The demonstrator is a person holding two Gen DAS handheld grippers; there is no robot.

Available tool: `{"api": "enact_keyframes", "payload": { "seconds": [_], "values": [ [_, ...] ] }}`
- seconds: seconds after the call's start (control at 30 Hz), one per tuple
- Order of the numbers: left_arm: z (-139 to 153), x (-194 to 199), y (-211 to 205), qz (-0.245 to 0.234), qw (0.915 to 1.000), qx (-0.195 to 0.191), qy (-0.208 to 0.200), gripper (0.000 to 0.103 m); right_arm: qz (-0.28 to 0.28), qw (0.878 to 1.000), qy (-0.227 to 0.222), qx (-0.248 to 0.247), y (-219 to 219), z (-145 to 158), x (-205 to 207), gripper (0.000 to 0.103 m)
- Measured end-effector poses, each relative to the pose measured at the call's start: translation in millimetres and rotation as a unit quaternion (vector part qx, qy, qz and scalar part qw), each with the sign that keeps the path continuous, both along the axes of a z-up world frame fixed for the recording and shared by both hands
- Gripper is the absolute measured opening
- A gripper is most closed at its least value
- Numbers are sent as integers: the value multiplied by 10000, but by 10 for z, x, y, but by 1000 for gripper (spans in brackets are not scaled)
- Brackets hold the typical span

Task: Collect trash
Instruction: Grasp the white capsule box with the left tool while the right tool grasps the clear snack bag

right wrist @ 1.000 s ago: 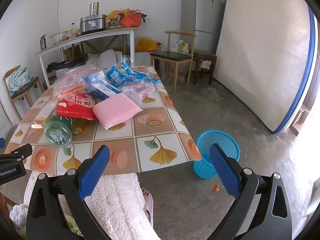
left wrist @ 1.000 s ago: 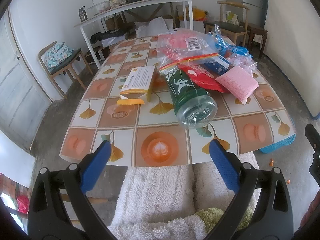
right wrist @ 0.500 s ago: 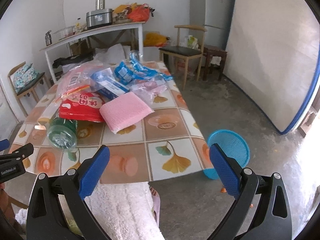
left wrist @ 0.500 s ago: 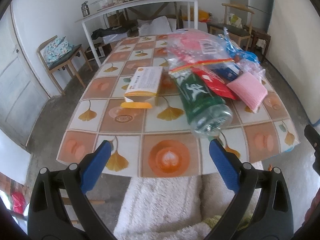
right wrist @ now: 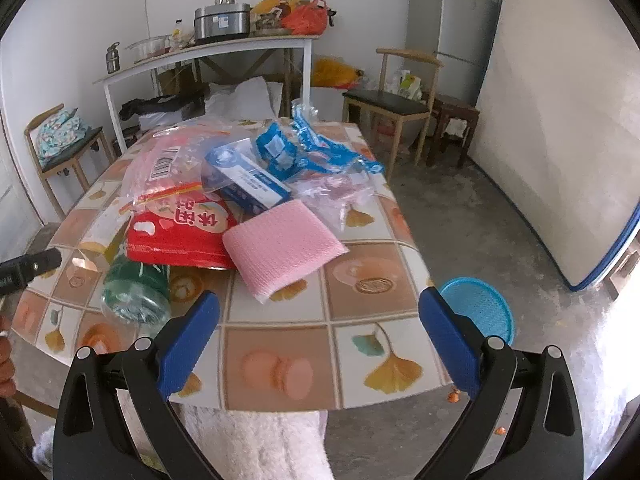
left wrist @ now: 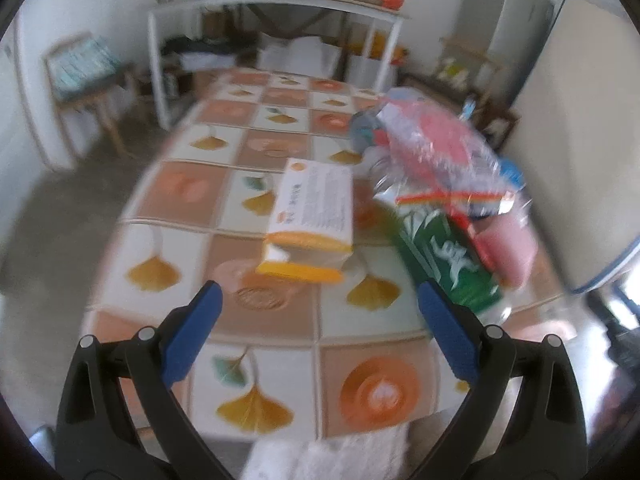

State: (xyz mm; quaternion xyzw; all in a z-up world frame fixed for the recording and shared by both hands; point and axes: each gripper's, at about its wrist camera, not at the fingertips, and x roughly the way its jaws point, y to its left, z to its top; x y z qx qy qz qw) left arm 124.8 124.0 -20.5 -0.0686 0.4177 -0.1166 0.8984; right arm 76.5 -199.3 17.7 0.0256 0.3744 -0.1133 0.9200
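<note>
Trash lies on a table with a leaf-patterned cloth (right wrist: 360, 344). A white and orange box (left wrist: 312, 216) lies ahead of my left gripper (left wrist: 318, 300), which is open and empty over the near part of the table. A green bottle (left wrist: 448, 256) lies on its side to the right of the box, also in the right wrist view (right wrist: 134, 290). A pink sponge (right wrist: 280, 250), a red snack bag (right wrist: 184, 236), a blue box (right wrist: 248, 184) and clear and blue wrappers (right wrist: 316, 152) are piled beyond my right gripper (right wrist: 318, 304), which is open and empty.
A blue basket (right wrist: 478, 308) stands on the floor right of the table. Chairs (right wrist: 394, 100) stand around the room, one at the left (left wrist: 86, 76). A white shelf table (right wrist: 208, 52) stands at the back, a mattress (right wrist: 560, 128) leans at the right. White fluffy cloth (right wrist: 256, 444) lies below the table edge.
Both grippers have moved forward over the table. The left view has swung left toward the white and orange box. Both stay open.
</note>
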Motion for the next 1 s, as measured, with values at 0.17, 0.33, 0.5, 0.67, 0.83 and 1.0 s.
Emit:
{"api": "enact_keyframes", "payload": {
  "seconds": [0.17,0.33,0.5,0.67,0.83,1.0],
  "values": [
    [-49,394,53,-292,9994,-202,52,95,23,9999,72,134,3,-7,173,97],
    [-201,862,-10,-630,9968,-312,385,95,-42,9996,186,202,-44,-36,327,97],
    [-462,1221,-189,-770,9927,238,899,94,-115,9994,228,217,-96,-47,419,97],
    [-601,1322,-241,-756,9902,496,1061,94,-163,9992,246,283,-171,-81,490,97],
    [-660,1329,-235,-668,9902,539,1106,71,-156,9986,222,453,-231,-84,502,97],
    [-643,1248,-149,-465,9919,409,1112,68,26,9970,158,755,-256,-1,542,97]
  ]
}}
